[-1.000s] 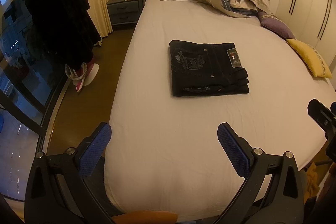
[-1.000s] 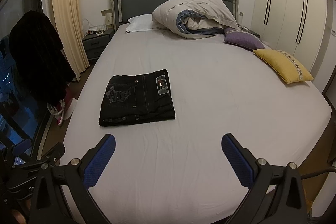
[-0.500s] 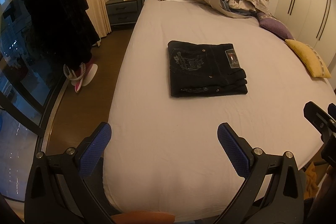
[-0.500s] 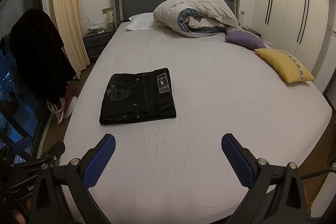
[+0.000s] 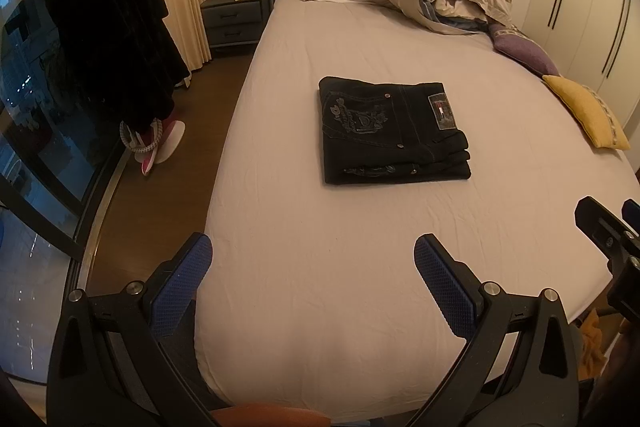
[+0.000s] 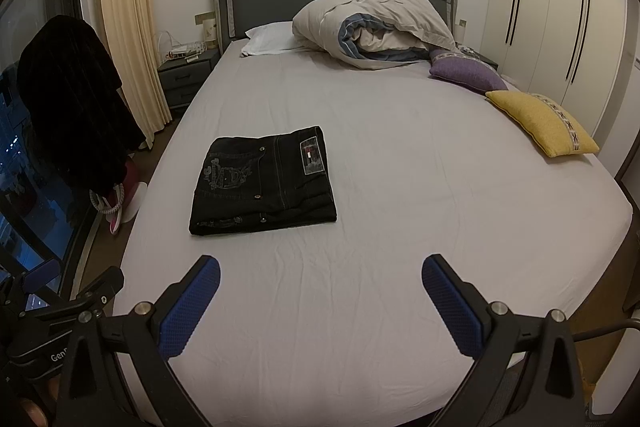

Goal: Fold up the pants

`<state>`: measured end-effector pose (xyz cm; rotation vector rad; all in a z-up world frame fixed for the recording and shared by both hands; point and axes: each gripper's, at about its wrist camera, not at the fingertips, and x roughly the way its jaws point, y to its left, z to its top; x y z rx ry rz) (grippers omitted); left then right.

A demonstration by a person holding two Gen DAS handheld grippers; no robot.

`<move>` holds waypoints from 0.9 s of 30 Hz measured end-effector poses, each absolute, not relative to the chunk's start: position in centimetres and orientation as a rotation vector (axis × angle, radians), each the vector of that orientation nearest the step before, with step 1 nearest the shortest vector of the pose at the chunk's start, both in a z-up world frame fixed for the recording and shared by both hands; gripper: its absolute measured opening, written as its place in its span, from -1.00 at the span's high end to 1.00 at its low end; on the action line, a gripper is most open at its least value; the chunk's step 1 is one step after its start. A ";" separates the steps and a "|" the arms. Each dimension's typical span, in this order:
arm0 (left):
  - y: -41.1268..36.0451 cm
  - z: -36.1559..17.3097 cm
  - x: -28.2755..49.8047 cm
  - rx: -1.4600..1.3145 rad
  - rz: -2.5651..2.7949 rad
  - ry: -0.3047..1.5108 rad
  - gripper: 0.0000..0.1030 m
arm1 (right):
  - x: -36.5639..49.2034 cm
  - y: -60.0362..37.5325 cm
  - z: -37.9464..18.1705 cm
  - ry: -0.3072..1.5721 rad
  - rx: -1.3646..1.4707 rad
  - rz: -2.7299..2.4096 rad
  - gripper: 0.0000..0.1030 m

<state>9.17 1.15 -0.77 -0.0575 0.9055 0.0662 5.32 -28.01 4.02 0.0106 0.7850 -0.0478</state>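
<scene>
Black pants lie folded into a compact rectangle on the white bed sheet, pocket embroidery and label patch facing up. They also show in the right wrist view. My left gripper is open and empty, held above the foot of the bed, well short of the pants. My right gripper is open and empty too, near the foot of the bed, to the right of the pants. Each gripper shows at the edge of the other's view.
A bunched duvet, a white pillow, a purple cushion and a yellow cushion lie at the head and right side. A nightstand, dark hanging clothes and a glass wall stand left.
Both grippers stay open and empty. The views have drifted slightly, with the pants sitting a little lower and nearer in frame. The pants have not moved.
</scene>
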 end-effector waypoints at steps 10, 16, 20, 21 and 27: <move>1.1 -0.8 9.2 -0.057 0.064 0.906 -1.00 | 5.4 -28.1 4.1 0.788 0.011 -0.045 -1.00; 1.1 -0.8 9.2 -0.058 0.061 0.906 -1.00 | 5.3 -28.2 4.3 0.787 0.010 -0.045 -1.00; 1.1 -0.8 9.2 -0.058 0.061 0.906 -1.00 | 5.4 -28.3 4.3 0.788 0.010 -0.043 -1.00; 1.1 -0.8 9.2 -0.057 0.061 0.906 -1.00 | 5.4 -28.3 4.3 0.788 0.009 -0.043 -1.00; 1.1 -0.8 9.2 -0.057 0.059 0.907 -1.00 | 5.4 -28.4 4.4 0.789 0.008 -0.042 -1.00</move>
